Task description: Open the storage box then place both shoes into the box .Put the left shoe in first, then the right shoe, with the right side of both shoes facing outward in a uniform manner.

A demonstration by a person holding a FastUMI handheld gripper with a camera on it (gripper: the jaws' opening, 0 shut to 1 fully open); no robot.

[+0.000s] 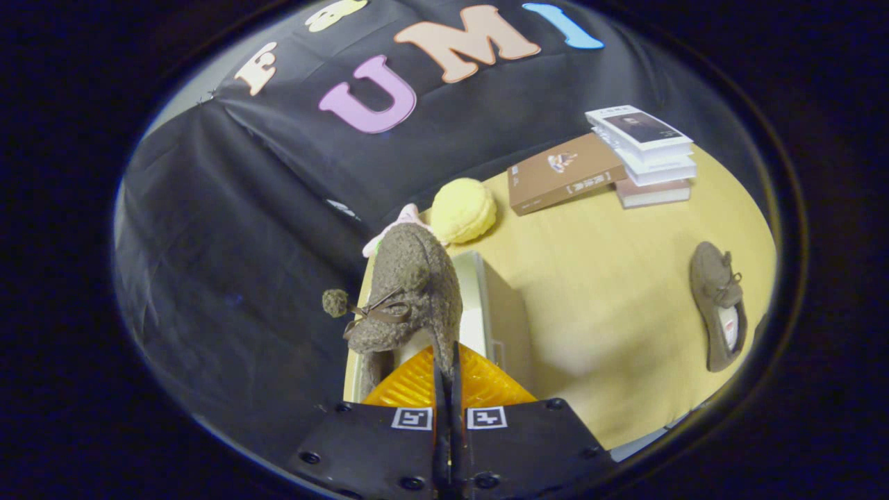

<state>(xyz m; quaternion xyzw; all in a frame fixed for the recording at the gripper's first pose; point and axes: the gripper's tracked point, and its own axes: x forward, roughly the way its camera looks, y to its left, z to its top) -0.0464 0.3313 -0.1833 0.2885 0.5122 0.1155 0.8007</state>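
Observation:
My gripper is shut on the rim of a brown fuzzy shoe, which hangs toe-away from the fingers with its lace bow and pompom showing. Right behind the shoe stands the white storage box, its inside partly hidden by the shoe and the fingers. The second brown shoe lies on its side on the yellow table, far off to the right of the fingers.
A yellow plush ball and a pink-trimmed item sit just beyond the box. A brown book and a stack of books lie at the table's far side.

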